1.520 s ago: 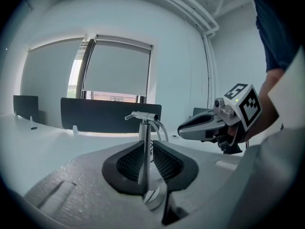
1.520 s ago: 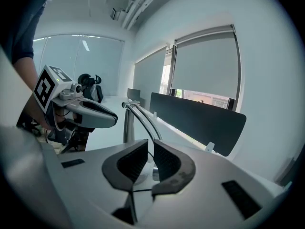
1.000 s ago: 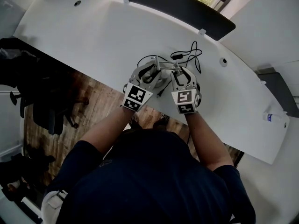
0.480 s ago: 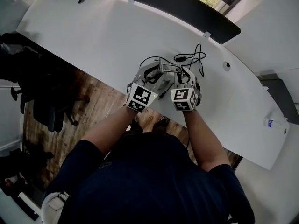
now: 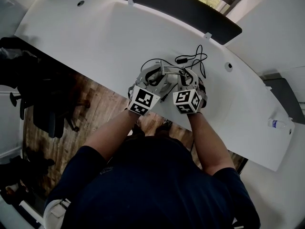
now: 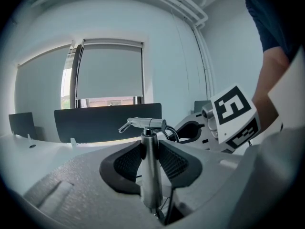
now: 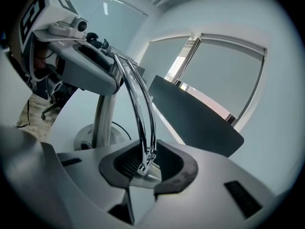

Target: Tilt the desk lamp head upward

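A chrome desk lamp (image 5: 165,71) stands near the front edge of the white desk (image 5: 95,32), and both grippers are at it. In the left gripper view its upright post (image 6: 150,171) runs between the pads of my left gripper (image 6: 150,162); the jaws are closing, with both pads against the post. In the right gripper view two thin curved arms (image 7: 138,104) come down to the small silver lamp head (image 7: 148,175). It lies between the pads of my right gripper (image 7: 147,163), whose jaws are closing on it. The round base (image 7: 90,136) sits on the desk behind.
The lamp's black cable (image 5: 193,58) lies looped just beyond it. A dark divider panel (image 5: 181,8) runs along the desk's far edge. A small bottle (image 5: 276,124) lies at the desk's right end. Black chairs (image 5: 43,94) stand on the wooden floor to the left.
Both grippers have drawn in closer to the lamp and to each other. The right gripper's jaws have narrowed around the lamp head.
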Demonstrator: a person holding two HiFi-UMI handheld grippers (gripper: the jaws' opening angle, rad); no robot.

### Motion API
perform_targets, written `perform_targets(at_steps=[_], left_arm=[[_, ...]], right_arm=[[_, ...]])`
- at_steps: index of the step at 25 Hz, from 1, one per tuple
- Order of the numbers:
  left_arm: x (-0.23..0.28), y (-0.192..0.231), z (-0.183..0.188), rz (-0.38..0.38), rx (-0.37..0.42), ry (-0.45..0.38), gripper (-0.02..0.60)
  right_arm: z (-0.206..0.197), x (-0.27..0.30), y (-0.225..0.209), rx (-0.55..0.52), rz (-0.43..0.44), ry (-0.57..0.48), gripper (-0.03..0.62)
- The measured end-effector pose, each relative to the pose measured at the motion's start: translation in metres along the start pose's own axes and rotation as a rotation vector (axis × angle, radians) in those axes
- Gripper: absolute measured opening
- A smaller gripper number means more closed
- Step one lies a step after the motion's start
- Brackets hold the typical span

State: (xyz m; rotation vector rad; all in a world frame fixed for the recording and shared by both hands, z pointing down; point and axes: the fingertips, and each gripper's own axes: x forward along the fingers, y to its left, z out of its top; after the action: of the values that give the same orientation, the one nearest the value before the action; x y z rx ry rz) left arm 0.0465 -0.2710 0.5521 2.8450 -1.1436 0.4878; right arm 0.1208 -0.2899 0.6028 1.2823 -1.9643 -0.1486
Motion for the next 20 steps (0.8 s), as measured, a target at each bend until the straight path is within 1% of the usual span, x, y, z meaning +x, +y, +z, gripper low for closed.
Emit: perform_targets(at_steps=[2, 4, 8, 15, 20], left_arm=[[0.001, 0.0, -0.001, -0.001, 0.015, 0.0, 0.115], [0.002, 0.0, -0.001, -0.002, 0.022, 0.003, 0.115], [0.004, 0.0, -0.001, -0.001, 0.018, 0.006, 0.115], [0.005, -0.002, -0.002, -0.011, 0.014, 0.007, 0.115], [0.006, 0.0, -0.003, -0.018, 0.002, 0.015, 0.115]], right_arm=[[0.001, -0.005, -0.01, -0.025, -0.031, 0.003, 0.091], [0.006, -0.012, -0.023, -0.072, -0.078, 0.002, 0.087], [0.016, -0.023, -0.047, -0.246, -0.151, 0.007, 0.087], [0.043, -0.045, -0.071, -0.467, -0.227, 0.031, 0.094], [0.067, -0.058, -0.079, -0.617, -0.272, 0.029, 0.098]])
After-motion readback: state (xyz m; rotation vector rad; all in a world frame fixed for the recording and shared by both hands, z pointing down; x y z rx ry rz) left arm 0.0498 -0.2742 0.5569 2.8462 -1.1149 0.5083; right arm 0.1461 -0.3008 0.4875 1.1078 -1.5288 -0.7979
